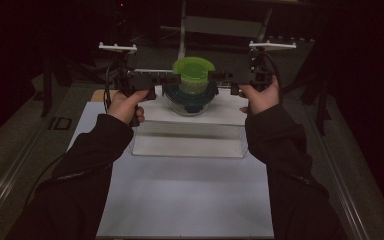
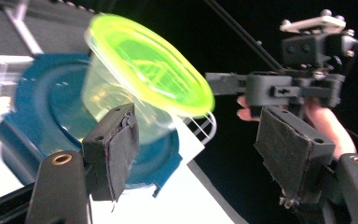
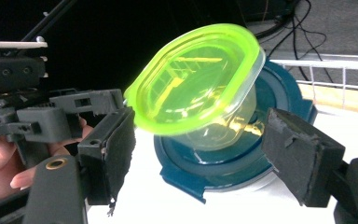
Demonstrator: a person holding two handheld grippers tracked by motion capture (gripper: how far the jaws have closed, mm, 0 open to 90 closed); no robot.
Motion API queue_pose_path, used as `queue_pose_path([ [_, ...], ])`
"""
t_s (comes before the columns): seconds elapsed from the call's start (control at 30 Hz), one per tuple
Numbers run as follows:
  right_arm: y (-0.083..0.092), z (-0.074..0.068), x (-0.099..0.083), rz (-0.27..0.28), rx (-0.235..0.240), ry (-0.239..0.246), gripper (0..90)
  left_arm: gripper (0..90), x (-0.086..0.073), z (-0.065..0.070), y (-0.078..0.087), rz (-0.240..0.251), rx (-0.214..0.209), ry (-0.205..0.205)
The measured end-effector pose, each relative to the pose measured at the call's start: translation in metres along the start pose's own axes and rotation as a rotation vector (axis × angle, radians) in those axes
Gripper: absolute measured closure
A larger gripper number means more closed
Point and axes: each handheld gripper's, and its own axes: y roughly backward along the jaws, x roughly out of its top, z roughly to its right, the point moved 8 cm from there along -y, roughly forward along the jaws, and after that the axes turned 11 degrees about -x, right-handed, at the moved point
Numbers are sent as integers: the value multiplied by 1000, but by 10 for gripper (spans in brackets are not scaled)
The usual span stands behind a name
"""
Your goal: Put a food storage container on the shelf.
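Green-lidded tub [image 1: 194, 75] is what both grippers are going for here. It's a small clear plastic tub with a neon green lid, sitting tilted on top of a dark blue lid [image 1: 190, 96] that covers a clear bowl, and the whole stack stands on a raised white platform [image 1: 230, 112] on the counter [image 1: 190, 200]

Step-wise I'd say this is the approach, right before a grab. Left gripper [image 1: 176, 77] comes in from the left side of the tub and right gripper [image 1: 212, 75] from the right, both held level and pointing at each other with the tub between them. In the left gripper view its jaws are spread wide with nothing between the pads [image 2: 116, 149], and the tub sits just beyond the nearer one. Same story in the right gripper view: jaws wide apart, with the tub and blue lid showing in the gap beyond them, not pinched. Can't tell from the high view if either tip is already touching the tub

Pose: both forearms reach forward in dark sleeves, left hand [image 1: 126, 104] and right hand [image 1: 259, 97] wrapped round the handles at about the same height, wrists fairly straight

Next move, my guess: one gripper has to close on the tub's rim or wall. It looks light and it's tipped, so it could slide off the blue lid if nudged
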Motion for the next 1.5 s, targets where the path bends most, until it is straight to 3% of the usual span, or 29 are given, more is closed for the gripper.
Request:
queue_pose_path([
  [0.07,1,0,-2,0,2,1,252,283,0,0,0,0,0,0],
  [0.1,2,-1,-6,4,3,9,252,260,-8,5,2,-8,-6,-27],
  [0.23,5,-4,-19,3,9,29,252,166,-21,6,5,-15,33,-48],
  [0.3,6,-5,-26,3,12,41,253,164,-24,6,6,-22,49,-71],
  [0.33,7,-5,-30,2,11,48,253,158,-31,7,7,-28,78,-132],
  [0.37,7,-6,-33,1,16,53,253,145,-31,7,7,-28,78,-132],
  [0.4,8,-6,-36,-3,20,57,253,143,-37,8,8,-43,105,-185],
  [0.57,11,-6,-49,-1,28,65,253,124,-50,11,8,-69,80,-206],
  [0.6,11,-5,-52,1,28,69,254,108,-59,13,7,-95,62,-246],
  [0.63,12,-5,-55,0,29,74,254,83,-59,13,7,-95,62,-246],
  [0.67,12,-5,-58,-3,29,80,253,76,-68,15,7,-129,39,-272],
  [0.73,13,-3,-64,0,29,85,255,71,-77,13,7,-158,41,-295],
  [0.87,14,2,-78,-6,33,91,255,44,-94,11,8,-208,3,-290],
  [0.93,13,4,-87,-9,44,92,255,44,-102,8,8,-224,6,-296],
  [1.07,11,9,-100,8,53,92,255,44,-116,6,11,-234,-8,-291],
  [1.37,-2,20,-148,12,32,156,253,45,-156,1,13,-263,-33,-287],
  [1.5,-8,27,-165,-2,30,156,249,45,-173,-1,12,-283,-45,-274],
])
